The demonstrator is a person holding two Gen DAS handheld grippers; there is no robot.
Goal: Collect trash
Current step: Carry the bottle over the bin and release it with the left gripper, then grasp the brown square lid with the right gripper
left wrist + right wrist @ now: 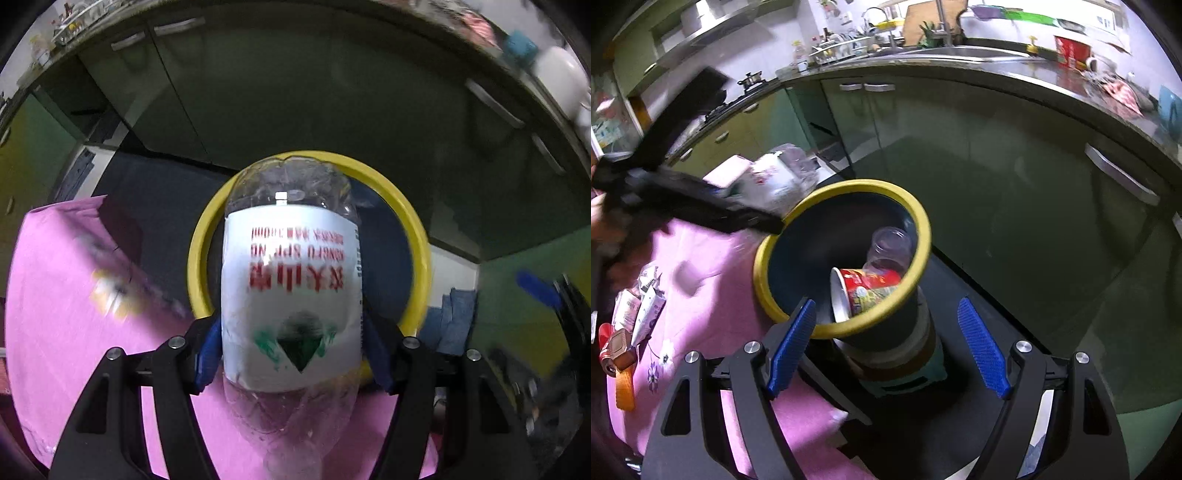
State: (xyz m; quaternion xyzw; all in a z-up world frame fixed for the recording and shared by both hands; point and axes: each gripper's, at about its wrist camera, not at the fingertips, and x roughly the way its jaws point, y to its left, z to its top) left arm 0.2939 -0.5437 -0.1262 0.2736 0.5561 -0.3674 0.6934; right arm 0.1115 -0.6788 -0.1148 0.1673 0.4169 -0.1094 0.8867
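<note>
One bottle [291, 280] in left gripper [291, 354], one yellow-rimmed bin [919, 221]

In the left wrist view, the clear plastic bottle with the white paper label [291, 295] fills the space ahead of the left gripper [291, 350], hiding the inside of the yellow-rimmed dark bin [199, 251] beyond it. The bottle's neck runs off the bottom edge. The label's red print is smeared and unreadable. Left of the fingers, something yellow on the pink tablecloth [66, 314] is a blur. In the right wrist view, that bottle and gripper streak across the upper left, their grip unclear.
</note>
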